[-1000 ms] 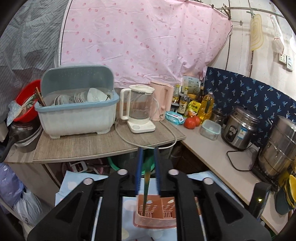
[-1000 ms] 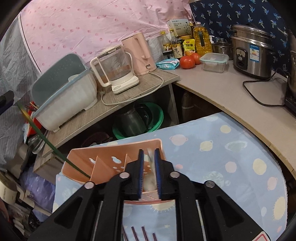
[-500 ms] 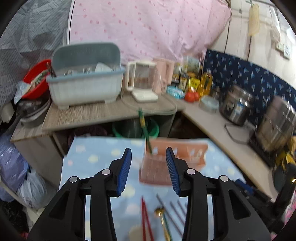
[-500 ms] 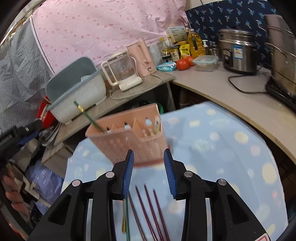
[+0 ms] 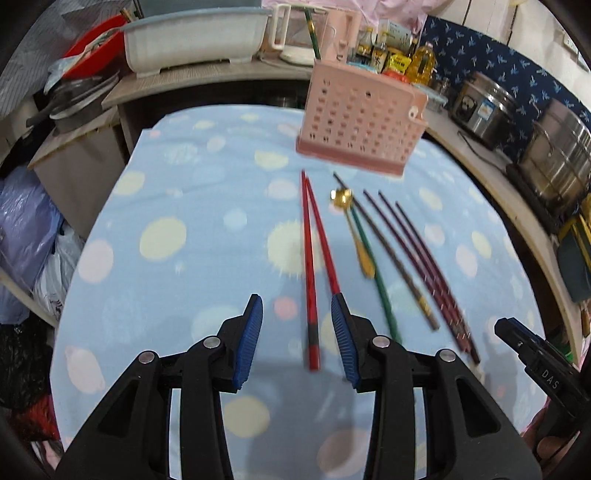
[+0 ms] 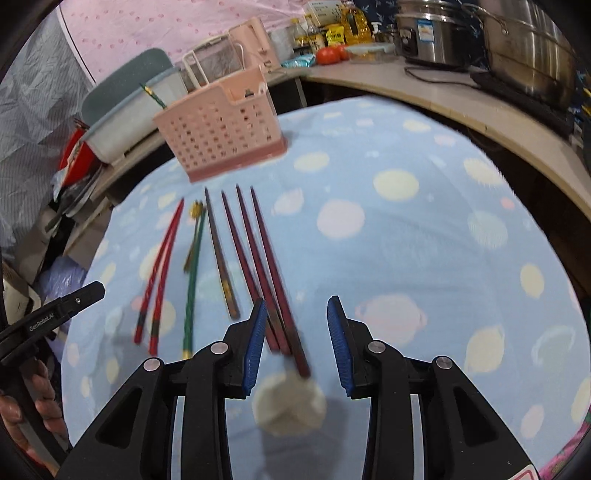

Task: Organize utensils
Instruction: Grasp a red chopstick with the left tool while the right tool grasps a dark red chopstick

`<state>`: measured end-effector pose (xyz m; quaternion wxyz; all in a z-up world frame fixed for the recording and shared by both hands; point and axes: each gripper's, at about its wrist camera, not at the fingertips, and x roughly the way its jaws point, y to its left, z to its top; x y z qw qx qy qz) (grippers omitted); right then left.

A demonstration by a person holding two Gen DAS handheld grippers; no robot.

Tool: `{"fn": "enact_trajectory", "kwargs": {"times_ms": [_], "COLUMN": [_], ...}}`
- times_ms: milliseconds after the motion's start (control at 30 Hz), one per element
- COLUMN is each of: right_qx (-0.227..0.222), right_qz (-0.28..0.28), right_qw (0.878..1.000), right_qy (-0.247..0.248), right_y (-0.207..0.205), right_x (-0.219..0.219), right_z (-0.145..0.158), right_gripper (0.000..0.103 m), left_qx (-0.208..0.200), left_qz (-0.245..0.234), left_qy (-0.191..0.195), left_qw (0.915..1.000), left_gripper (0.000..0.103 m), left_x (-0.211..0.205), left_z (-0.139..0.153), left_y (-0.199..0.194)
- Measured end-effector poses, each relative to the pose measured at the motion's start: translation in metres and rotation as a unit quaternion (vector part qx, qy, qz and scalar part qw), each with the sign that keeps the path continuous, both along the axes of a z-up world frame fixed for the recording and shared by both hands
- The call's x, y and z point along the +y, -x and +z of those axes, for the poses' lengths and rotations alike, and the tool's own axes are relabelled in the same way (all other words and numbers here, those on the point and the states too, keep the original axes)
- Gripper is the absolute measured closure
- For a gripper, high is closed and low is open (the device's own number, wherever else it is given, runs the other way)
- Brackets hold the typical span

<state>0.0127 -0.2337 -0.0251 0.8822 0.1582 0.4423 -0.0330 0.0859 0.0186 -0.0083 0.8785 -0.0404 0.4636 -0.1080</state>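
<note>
A pink perforated utensil holder (image 5: 360, 123) (image 6: 221, 129) stands at the far side of the blue dotted cloth, with a green chopstick (image 5: 311, 31) (image 6: 153, 95) sticking out of it. On the cloth lie two red chopsticks (image 5: 310, 258) (image 6: 159, 269), a gold spoon (image 5: 354, 229) (image 6: 194, 232), a green chopstick (image 5: 375, 273) (image 6: 192, 291) and several dark maroon chopsticks (image 5: 424, 266) (image 6: 258, 254). My left gripper (image 5: 297, 341) is open over the red chopsticks' near ends. My right gripper (image 6: 297, 341) is open over the maroon chopsticks' near ends.
A grey-blue dish rack (image 5: 192, 37) (image 6: 125, 110), kettles (image 6: 236, 55) and a red bowl (image 5: 92, 48) stand on the shelf behind. Steel pots (image 5: 554, 155) (image 6: 517, 48), a rice cooker (image 5: 484, 107), bottles and tomatoes (image 6: 328, 55) line the counter on the right.
Both grippers opened, releasing the green chopstick and another utensil in the holder, and drew back and down toward the utensils lying on the cloth.
</note>
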Motion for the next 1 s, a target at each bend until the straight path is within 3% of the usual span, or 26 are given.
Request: {"fn": "enact_trajectory", "kwargs": {"times_ms": [300, 900, 1000], "right_qx": [0.005, 0.014, 0.014], "right_qz": [0.03, 0.015, 0.021], "right_qw": [0.998, 0.999, 0.999], "right_qy": [0.053, 0.038, 0.041], "right_y": [0.016, 0.003, -0.002], "right_x": [0.02, 0.005, 0.009], "right_z": [-0.023, -0.034, -0.035], "right_gripper": [0.072, 0.082, 0.082], "left_qx": [-0.003, 0.008, 0.01], "left_qz": [-0.009, 0.004, 0.003], "left_qy": [-0.001, -0.027, -0.024], "left_qw": [1.0, 0.9996, 0.9997], "left_gripper": [0.066, 0.069, 0.076], "left_x": [-0.004, -0.009, -0.012], "left_z": [-0.026, -0.045, -0.046], "left_y": [0.023, 0.007, 0.002]}}
